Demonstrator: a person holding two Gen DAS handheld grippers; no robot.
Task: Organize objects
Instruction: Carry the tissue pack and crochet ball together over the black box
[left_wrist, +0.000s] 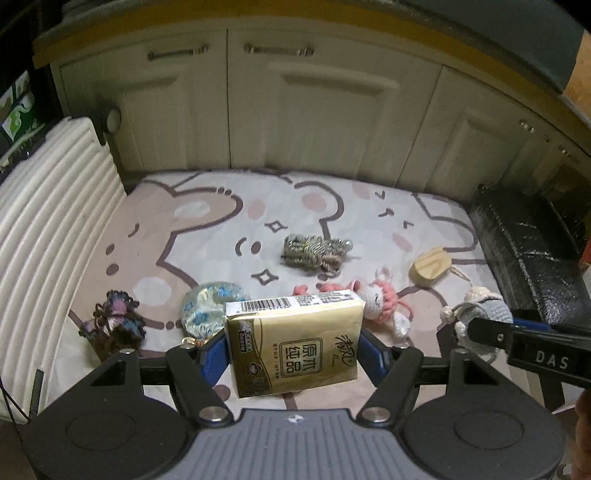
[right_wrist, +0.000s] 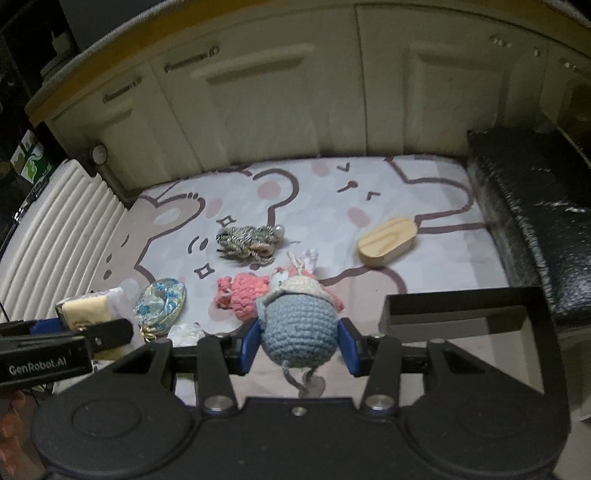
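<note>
My left gripper (left_wrist: 293, 354) is shut on a gold tissue pack (left_wrist: 293, 343), held above the cartoon play mat (left_wrist: 221, 221). My right gripper (right_wrist: 299, 343) is shut on a blue crocheted doll (right_wrist: 299, 325) with a cream hat, also lifted off the mat. In the left wrist view that doll (left_wrist: 480, 314) and the right gripper (left_wrist: 491, 334) show at the right. On the mat lie a pink crocheted doll (right_wrist: 242, 297), a grey-gold cord bundle (right_wrist: 247, 240), a wooden oval block (right_wrist: 386, 240), a blue floral pouch (right_wrist: 160, 304) and a dark purple yarn piece (left_wrist: 114, 325).
Cream cabinet doors (left_wrist: 295, 110) stand behind the mat. A white ribbed cushion (left_wrist: 48, 206) borders the left side and a black shiny box (left_wrist: 528, 258) the right. A black open frame (right_wrist: 461, 314) stands at the mat's near right corner.
</note>
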